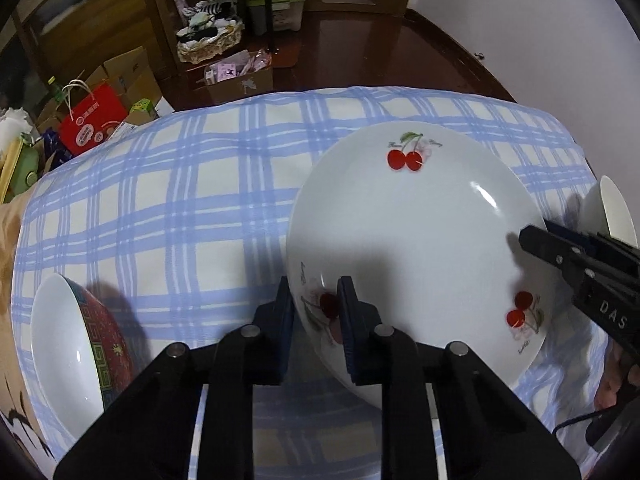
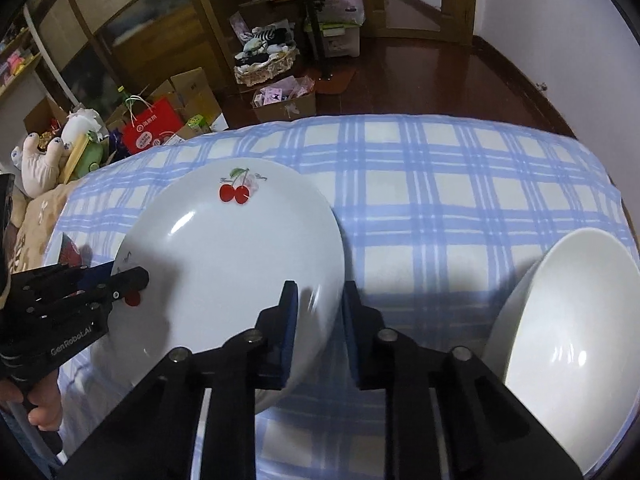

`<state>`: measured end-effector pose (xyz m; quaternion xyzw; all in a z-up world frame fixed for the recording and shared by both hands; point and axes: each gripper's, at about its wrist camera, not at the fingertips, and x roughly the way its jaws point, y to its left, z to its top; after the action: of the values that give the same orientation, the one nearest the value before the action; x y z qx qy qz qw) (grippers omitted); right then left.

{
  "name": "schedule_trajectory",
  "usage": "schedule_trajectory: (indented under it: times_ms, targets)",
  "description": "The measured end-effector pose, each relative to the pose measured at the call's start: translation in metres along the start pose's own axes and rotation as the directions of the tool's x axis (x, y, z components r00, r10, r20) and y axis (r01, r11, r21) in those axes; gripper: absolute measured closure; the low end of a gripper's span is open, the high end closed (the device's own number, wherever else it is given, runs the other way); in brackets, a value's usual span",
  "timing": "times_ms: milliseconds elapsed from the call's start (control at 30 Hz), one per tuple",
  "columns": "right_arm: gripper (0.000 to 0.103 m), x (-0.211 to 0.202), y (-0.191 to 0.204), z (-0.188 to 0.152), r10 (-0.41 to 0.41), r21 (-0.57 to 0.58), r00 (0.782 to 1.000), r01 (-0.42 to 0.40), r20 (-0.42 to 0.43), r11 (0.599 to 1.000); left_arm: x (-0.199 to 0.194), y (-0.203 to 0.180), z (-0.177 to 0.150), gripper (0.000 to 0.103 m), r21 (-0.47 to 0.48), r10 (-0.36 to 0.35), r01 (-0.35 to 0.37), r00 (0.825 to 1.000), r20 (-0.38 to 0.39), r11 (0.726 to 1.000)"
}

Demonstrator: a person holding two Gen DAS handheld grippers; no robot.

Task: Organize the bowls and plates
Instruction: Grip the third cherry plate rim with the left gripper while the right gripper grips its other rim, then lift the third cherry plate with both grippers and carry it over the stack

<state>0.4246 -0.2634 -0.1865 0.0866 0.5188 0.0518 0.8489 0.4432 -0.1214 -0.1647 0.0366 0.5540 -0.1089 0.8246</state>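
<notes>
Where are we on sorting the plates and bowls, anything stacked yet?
Nothing looks stacked yet. In hand: the cherry plate, with the left gripper closed on its near-left rim and the right gripper closed on the opposite rim, both over the checked cloth. Still loose: the red-patterned bowl to the plate's left and the plain white bowl to its right, each sitting apart.

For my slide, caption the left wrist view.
Both grippers, left and right, clamp the cherry plate's opposite rims.

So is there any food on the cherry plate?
No, the cherry plate is bare white, with only printed cherries near its rim.
</notes>
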Motion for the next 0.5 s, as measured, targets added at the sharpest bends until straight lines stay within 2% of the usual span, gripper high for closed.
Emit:
schedule_trajectory:
  times_ms: [267,500]
  targets:
    - [0.084,-0.009,0.000,-0.010,0.017,0.002,1.000,-0.017,0.007,1.000,-0.013,0.001,-0.004,0.082,-0.018,0.005,-0.005,1.000,0.005,1.000]
    - [0.084,-0.036,0.010,-0.023,0.044,0.004,0.998,-0.045,0.043,0.999,-0.041,0.003,-0.025,0.082,-0.031,-0.006,0.007,1.000,0.012,0.999]
